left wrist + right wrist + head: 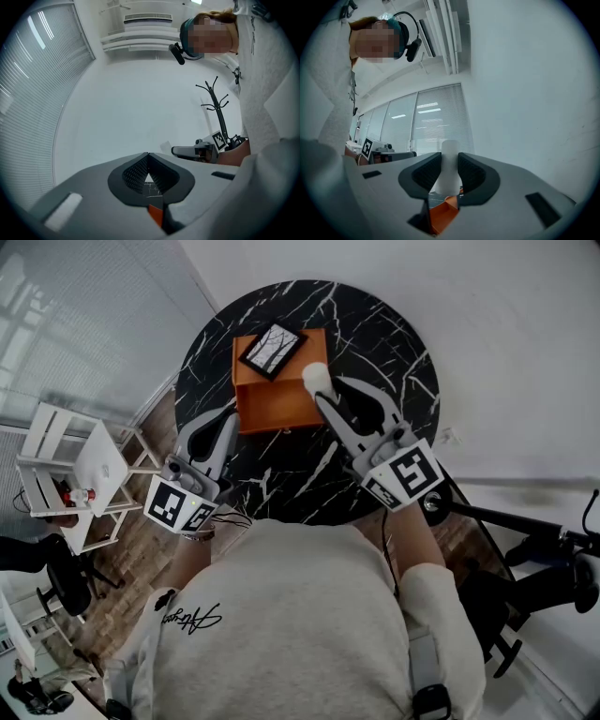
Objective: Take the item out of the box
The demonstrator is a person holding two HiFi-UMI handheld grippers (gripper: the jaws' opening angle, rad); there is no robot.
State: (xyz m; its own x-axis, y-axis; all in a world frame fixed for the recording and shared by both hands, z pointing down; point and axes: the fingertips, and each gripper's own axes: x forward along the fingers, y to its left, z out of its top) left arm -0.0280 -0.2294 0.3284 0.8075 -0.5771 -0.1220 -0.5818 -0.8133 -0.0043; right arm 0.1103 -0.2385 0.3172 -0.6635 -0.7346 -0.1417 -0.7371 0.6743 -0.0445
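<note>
An orange box (272,399) stands on the round black marble table (375,343), with a black-framed white patterned card (272,350) lying across its far part. My right gripper (323,390) is shut on a white cylindrical item (315,378) at the box's right edge. In the right gripper view that white item (450,164) stands upright between the pads, above the orange box (443,213). My left gripper (228,418) is shut beside the box's left wall. In the left gripper view its pads (148,157) meet with nothing between them, and a sliver of orange box (154,215) shows below.
A white shelf cart (70,470) stands on the floor at the left, with a black chair (56,577) below it. Black stand legs (525,521) lie at the right of the table. A coat rack (218,110) stands by the wall.
</note>
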